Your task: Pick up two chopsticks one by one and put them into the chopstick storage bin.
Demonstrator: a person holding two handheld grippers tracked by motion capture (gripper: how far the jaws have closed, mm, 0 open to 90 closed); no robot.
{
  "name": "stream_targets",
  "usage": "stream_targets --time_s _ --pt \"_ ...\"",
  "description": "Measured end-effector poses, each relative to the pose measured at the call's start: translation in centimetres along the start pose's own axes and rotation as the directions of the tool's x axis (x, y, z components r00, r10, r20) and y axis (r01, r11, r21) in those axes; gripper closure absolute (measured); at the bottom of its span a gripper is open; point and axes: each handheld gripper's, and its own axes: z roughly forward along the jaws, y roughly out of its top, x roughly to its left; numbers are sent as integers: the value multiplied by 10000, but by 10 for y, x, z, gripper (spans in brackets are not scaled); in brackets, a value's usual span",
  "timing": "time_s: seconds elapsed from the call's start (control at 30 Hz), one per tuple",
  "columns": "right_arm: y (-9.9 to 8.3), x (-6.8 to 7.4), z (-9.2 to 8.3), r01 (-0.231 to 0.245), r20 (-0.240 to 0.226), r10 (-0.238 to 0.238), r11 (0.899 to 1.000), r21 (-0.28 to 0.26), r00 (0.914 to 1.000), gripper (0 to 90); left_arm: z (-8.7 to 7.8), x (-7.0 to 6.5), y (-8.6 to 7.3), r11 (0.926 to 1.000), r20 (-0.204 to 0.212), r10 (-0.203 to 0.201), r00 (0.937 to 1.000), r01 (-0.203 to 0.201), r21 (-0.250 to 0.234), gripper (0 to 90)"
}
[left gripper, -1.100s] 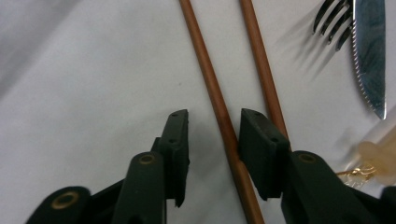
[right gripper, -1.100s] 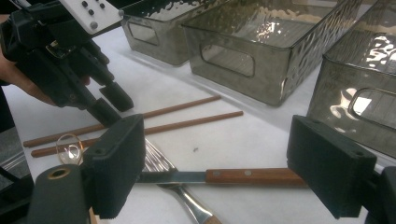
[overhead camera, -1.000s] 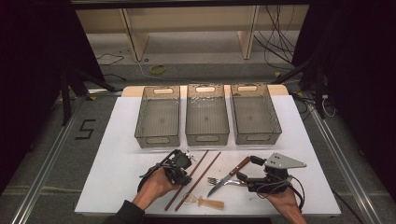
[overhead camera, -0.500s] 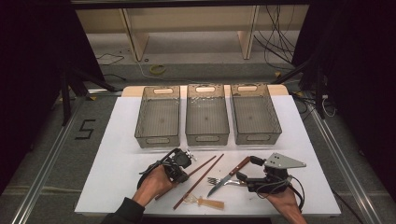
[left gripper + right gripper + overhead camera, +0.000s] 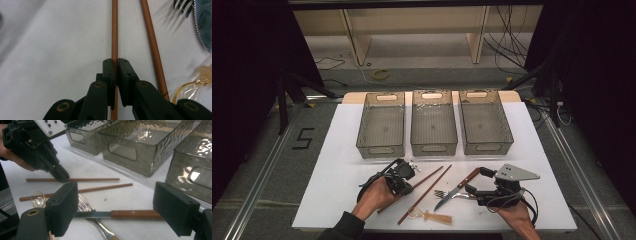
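The left gripper [image 5: 115, 82] is clenching a light, stiff, slim chopstick [image 5: 114, 30] beside the knife [image 5: 458, 188]; right gripper [image 5: 120, 212] released.

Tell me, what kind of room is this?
Probably a lab or test room, not a kitchen. A white table stands among black curtains, loose cables trail over the floor, and three empty grey bins wait in a row behind cutlery.
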Motion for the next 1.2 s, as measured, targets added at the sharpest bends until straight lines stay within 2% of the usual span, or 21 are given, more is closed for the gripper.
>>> stream_targets --time_s 0.43,0.67,0.9,1.0,1.2 --pt "0 0 0 -47 4 47 10000 -20 10000 217 -21 4 -3 9987 23 359 9994 -358 -374 844" --pt "0 -1 -1 -62 3 62 10000 -50 10000 217 -41 9 -4 9951 65 353 9994 -345 -926 844" --pt "0 -1 -1 -90 -5 90 9999 -91 10000 217 -60 21 -5 9849 39 -32 10000 39 -1731 844" --pt "0 -2 -1 -75 -19 74 9999 -100 10000 217 -67 26 -4 9806 162 -80 9998 110 -1955 843" --pt "0 -1 -1 -23 47 24 10000 -91 10000 217 -79 42 1 9700 -4 -386 9993 373 -2400 843"
